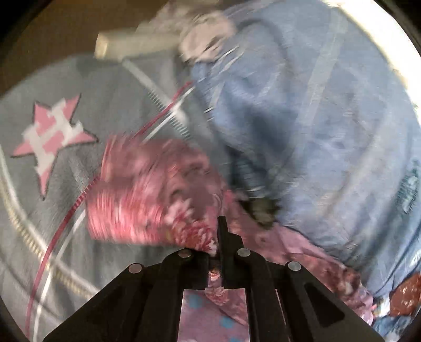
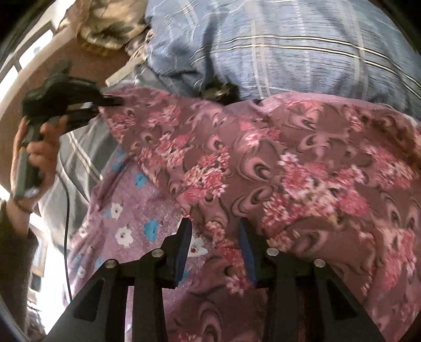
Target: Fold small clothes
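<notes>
In the right wrist view, the right tongs (image 2: 214, 246) were closest. Their two fingers were spread apart, with blue pads on the inside. The edge of the flowery cloth (image 2: 276, 168) sat in the gap between them, but they were not squeezing it. Under the cloth and to the left lay a purple sheet (image 2: 131, 223) with little blue and white shapes. The flowery cloth was purple-brown with pink flowers and stretched from near to far across the bed.

Farther off on the left, a hand (image 2: 39, 147) held the left tongs (image 2: 117, 101). These were pressed together on the far left corner of the flowery cloth and held it up off the bed. A thin black cord (image 2: 67, 236) hung down below the hand.

Behind the cloth lay a big blue striped blanket (image 2: 276, 50). Past it in the far left corner sat a crumpled pale cloth with dark leaves (image 2: 110, 23).

The left wrist view was blurry. Close up, the left tongs (image 1: 215, 252) pinched the bunched flowery cloth (image 1: 158, 194). Farther left lay a grey blanket (image 1: 110, 105) with a pink star (image 1: 54, 139). The blue blanket (image 1: 315, 131) filled the right side.
</notes>
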